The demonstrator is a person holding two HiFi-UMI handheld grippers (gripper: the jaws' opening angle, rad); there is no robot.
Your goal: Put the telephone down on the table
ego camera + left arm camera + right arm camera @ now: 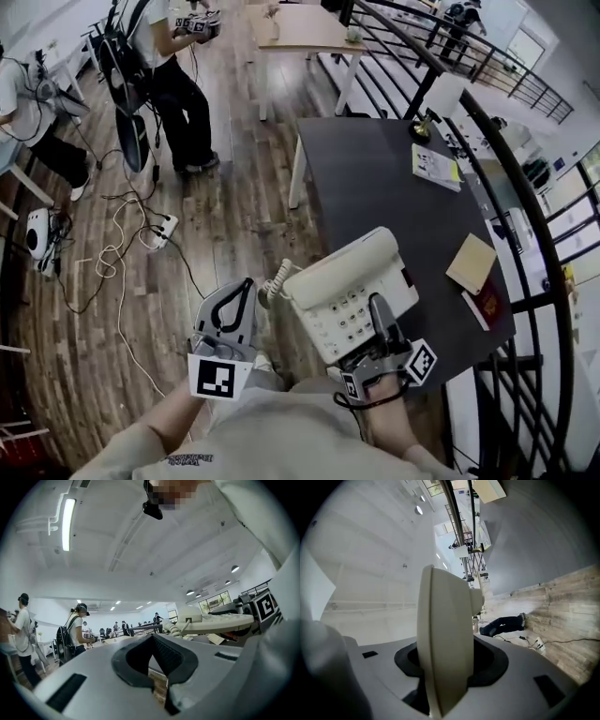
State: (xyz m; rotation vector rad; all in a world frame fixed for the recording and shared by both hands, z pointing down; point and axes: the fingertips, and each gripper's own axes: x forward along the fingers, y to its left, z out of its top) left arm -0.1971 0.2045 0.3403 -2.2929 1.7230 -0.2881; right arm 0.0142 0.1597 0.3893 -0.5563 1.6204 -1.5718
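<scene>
A: status on the phone (347, 286)?
B: in the air, not down. right tool (382, 321) is clamped on its near edge, jaws roughly half apart with the base between them. the body sticks out past the grip over the near left corner of the counter (375, 178), part of it over the floor
A: left tool (242, 292)?
B: jaws closed, nothing in them. it's left of the phone, over the floor, so no support from it
A: risks?
B: main one is the one-edge grip with all the weight out front. I'd expect the base to pivot in the pads if it's tipped, or if it lands hard on its far end
A: handset?
B: handset (356, 253) lies in the cradle at the far end, looks like only gravity holds it. tilt toward the floor side and it likely slides off
A: cord?
B: cord (276, 281) hangs coiled at the phone's left, off the counter. it could catch the counter's edge on the way in and drag the base askew
A: landing spot?
B: released where it is now, it's too near the corner and could tip off. further in the counter is bare. tan pad (472, 263) and red booklet (485, 307) lie to the right, so drifting that way risks landing on them
</scene>
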